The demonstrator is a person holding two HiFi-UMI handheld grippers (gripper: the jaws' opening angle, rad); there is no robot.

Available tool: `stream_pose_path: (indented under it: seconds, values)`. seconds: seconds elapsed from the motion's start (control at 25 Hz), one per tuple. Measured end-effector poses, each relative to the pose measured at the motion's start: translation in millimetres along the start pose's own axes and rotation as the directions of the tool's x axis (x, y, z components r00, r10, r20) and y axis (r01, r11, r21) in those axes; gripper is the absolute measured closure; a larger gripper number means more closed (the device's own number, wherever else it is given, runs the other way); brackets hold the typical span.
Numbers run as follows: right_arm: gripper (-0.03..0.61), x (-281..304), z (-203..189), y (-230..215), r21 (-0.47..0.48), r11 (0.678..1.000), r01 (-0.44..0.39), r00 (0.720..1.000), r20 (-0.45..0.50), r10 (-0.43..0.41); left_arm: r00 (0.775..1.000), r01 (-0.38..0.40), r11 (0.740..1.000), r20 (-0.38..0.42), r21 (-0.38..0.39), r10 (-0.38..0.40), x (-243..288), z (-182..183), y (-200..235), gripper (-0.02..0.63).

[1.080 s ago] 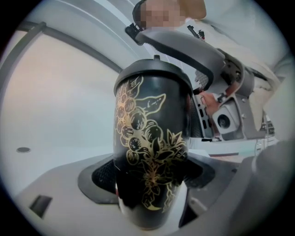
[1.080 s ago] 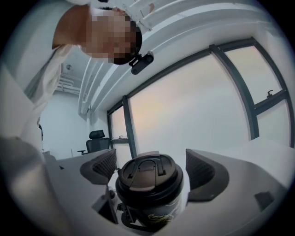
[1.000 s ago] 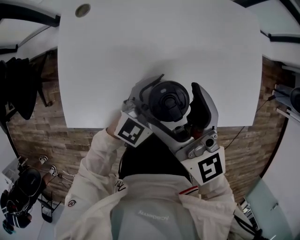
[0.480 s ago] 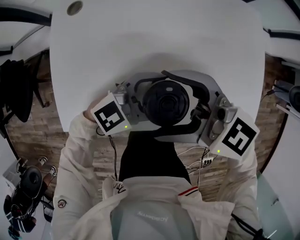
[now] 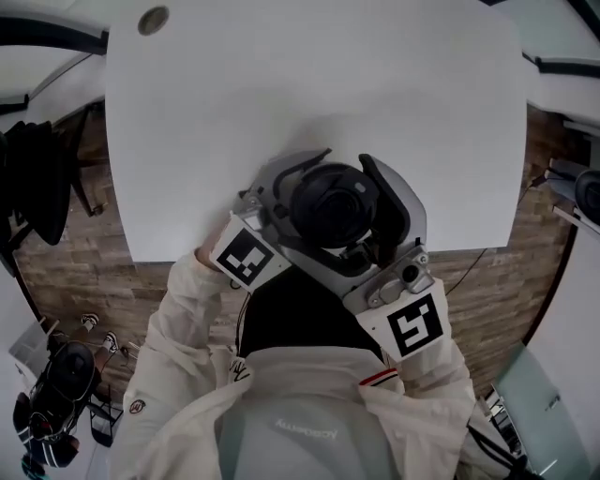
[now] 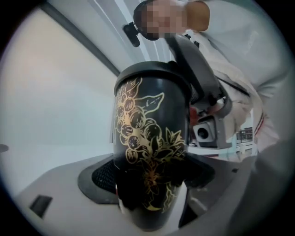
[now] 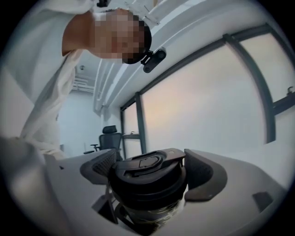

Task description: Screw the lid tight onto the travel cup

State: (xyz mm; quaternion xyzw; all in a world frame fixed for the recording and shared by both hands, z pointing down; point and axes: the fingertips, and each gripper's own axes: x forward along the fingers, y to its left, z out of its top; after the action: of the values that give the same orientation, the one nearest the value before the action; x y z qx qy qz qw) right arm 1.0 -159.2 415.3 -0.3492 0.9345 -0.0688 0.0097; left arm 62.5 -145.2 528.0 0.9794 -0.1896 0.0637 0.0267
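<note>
1. My left tongs (image 6: 150, 177) are pinching the travel cup (image 6: 147, 138) low on its body, one ribbed pad on each side of the black wall with its gold berry-and-leaf print.
2. My right tongs (image 7: 150, 173) are clamped on the lid (image 5: 330, 204), a dark pad against either side of its rim. The lid's flip tab faces up in the right gripper view.
3. The lid sits on top of the cup, and the cup stands upright between the two tools.
4. In the head view the cup is over the near edge of the white bench (image 5: 309, 84), just ahead of the person's chest. I can't tell whether its base touches the bench.
5. The left tongs come in from the lower left, with their marker cube (image 5: 248, 260) beside the cup. The right tongs come in from the lower right, with their marker cube (image 5: 415, 323) nearer the body. The two tools cross close together under the lid.
6. Cream jacket sleeves (image 5: 183, 309) run down to both tools.
7. A small round grommet (image 5: 153, 20) sits at the bench's far left corner, well apart from the cup.
8. A brick-patterned floor (image 5: 103, 272) shows below the bench edge, and an office chair (image 7: 108, 136) stands far back in the right gripper view.
</note>
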Motion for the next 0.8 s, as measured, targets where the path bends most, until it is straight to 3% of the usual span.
stream_pose_path:
  seconds: [0.16,0.24,0.32,0.48,0.6,0.72,0.8]
  values:
    - [0.13,-1.4,-2.4,-8.3,0.006,0.963,0.27,0.963,0.007,-0.27,0.984,-0.177,0.984,0.0,-0.022,0.178,-1.0,-0.9,8.6,0.213]
    - [0.13,-4.8,-3.4,-11.3,0.013,0.944,0.33,0.944,0.005,-0.33,0.974,-0.227,0.974,0.002,-0.014,0.227,0.4,0.2,10.0,0.213]
    - [0.13,-7.3,-3.8,-12.1,0.013,0.943,0.333,0.943,0.005,-0.334,0.971,-0.24,0.971,0.003,-0.004,0.24,2.3,1.3,9.5,0.213]
    - [0.13,-9.3,-3.4,-11.2,0.049,0.962,0.269,0.963,0.017,-0.27,0.976,-0.217,0.976,0.009,0.002,0.217,3.7,1.9,9.7,0.213]
    - [0.13,-12.4,3.1,-7.3,0.065,0.983,0.174,0.984,0.035,-0.177,0.988,-0.153,0.988,0.017,0.013,0.153,2.1,2.9,9.2,0.213]
    - [0.129,-15.0,4.9,0.6,0.028,0.999,0.022,1.0,0.021,-0.022,0.998,-0.055,0.998,0.015,0.033,0.054,-3.2,1.5,7.3,0.213]
    - [0.129,-12.6,3.0,3.9,-0.003,0.995,-0.101,0.995,-0.004,0.101,1.0,0.019,0.999,0.016,0.046,-0.02,-7.6,-0.1,7.1,0.213]
